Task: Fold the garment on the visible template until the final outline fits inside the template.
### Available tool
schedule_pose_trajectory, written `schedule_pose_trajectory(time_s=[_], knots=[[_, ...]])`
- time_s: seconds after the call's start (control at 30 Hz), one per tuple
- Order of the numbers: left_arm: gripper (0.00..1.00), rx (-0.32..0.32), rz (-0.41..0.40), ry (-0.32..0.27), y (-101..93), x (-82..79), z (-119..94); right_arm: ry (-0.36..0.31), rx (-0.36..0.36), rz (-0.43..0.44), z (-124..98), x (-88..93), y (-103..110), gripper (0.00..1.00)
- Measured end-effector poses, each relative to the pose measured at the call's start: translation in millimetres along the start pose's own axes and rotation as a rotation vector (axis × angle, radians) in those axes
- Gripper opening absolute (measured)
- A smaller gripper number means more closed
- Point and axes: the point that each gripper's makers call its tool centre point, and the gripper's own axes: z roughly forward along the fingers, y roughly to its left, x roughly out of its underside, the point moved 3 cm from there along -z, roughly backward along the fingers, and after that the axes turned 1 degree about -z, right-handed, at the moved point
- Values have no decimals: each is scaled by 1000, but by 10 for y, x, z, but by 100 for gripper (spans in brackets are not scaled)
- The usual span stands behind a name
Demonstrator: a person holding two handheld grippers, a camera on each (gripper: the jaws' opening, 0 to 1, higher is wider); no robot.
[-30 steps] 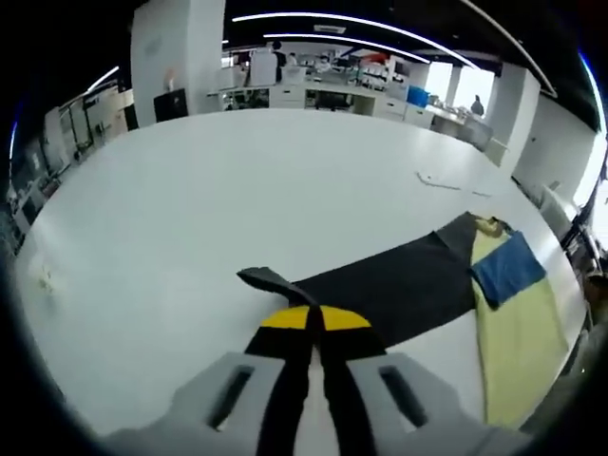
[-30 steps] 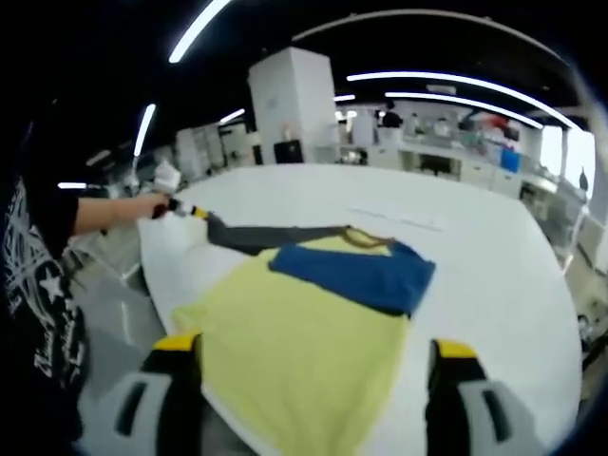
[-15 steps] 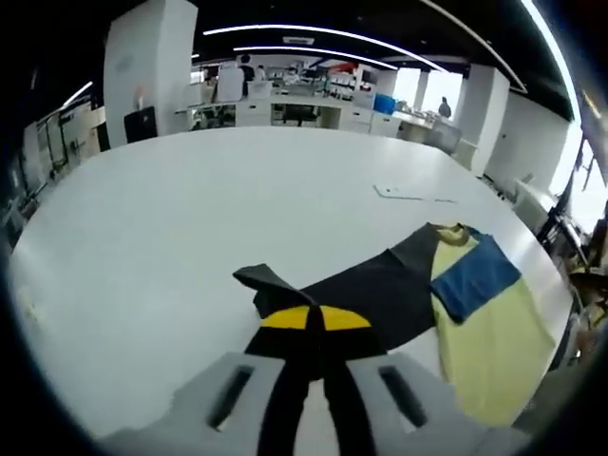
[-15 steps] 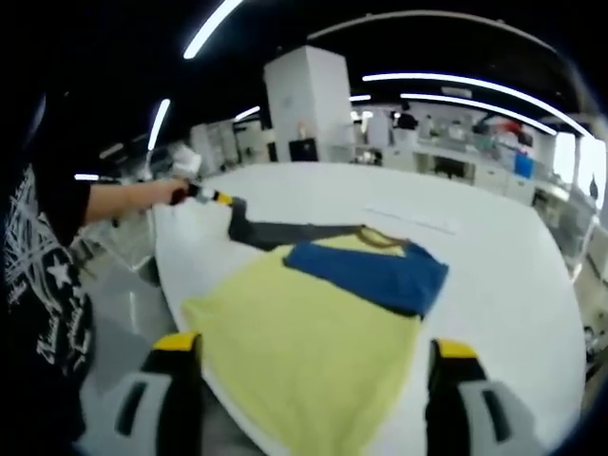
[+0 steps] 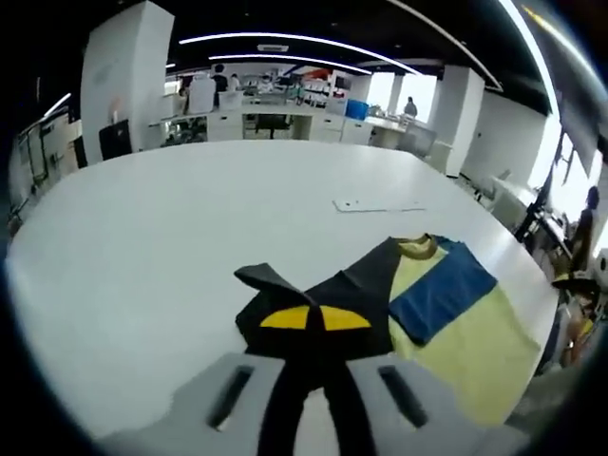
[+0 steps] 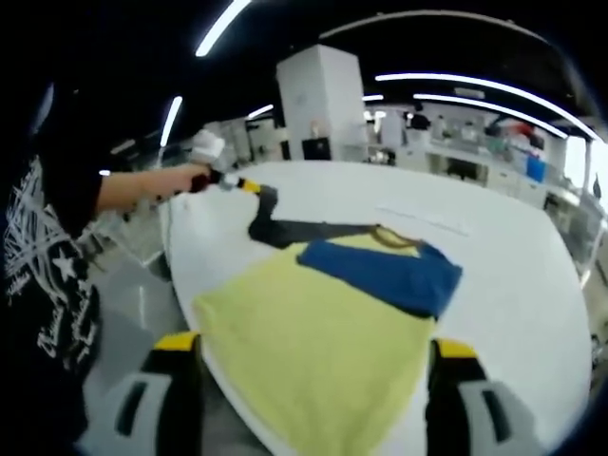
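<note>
The garment [image 5: 418, 304] lies on the table [image 5: 171, 218] near its edge — one sleeve [image 6: 285, 228] stretched sideways.

My left gripper view rides low over the white table [image 5: 171, 228], close to the cloth: its own left gripper [image 5: 314, 318] rises from the bottom, jaws together on the dark sleeve [image 5: 323, 290], and it faces across the table toward the far office. My right gripper view sits off the table's near edge, higher and farther back, looking over the right gripper [image 6: 309, 351] with its jaws wide apart. Both views share the garment [image 6: 323, 323] and the tabletop; the right gripper view also catches the left gripper from the side, at upper left.
</note>
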Motion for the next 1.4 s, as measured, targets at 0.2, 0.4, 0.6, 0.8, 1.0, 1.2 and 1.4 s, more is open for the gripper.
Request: schedule_pose_trajectory(time_s=[0.2, 0.4, 0.6, 0.8, 1.0, 1.2, 1.4], knots=[[0, 43, -1, -24, -213, -117, 91, 6, -14, -8, 24, 13, 37, 99], [0, 78, 3, -43, -421, -204, 162, 6, -23, -15, 51, 10, 62, 99], [0, 113, -14, -61, -615, -285, 240, 5, -26, -14, 56, 23, 74, 99], [0, 122, -26, -86, -758, -368, 294, 14, -18, -19, 55, 51, 62, 99], [0, 161, -37, -98, -940, -435, 365, 20, -12, -19, 65, 73, 44, 99], [0, 205, -53, -102, -1145, -487, 453, 28, -13, -21, 89, 88, 47, 99], [0, 234, -86, -107, -1307, -512, 515, 41, -8, -26, 107, 120, 20, 99]])
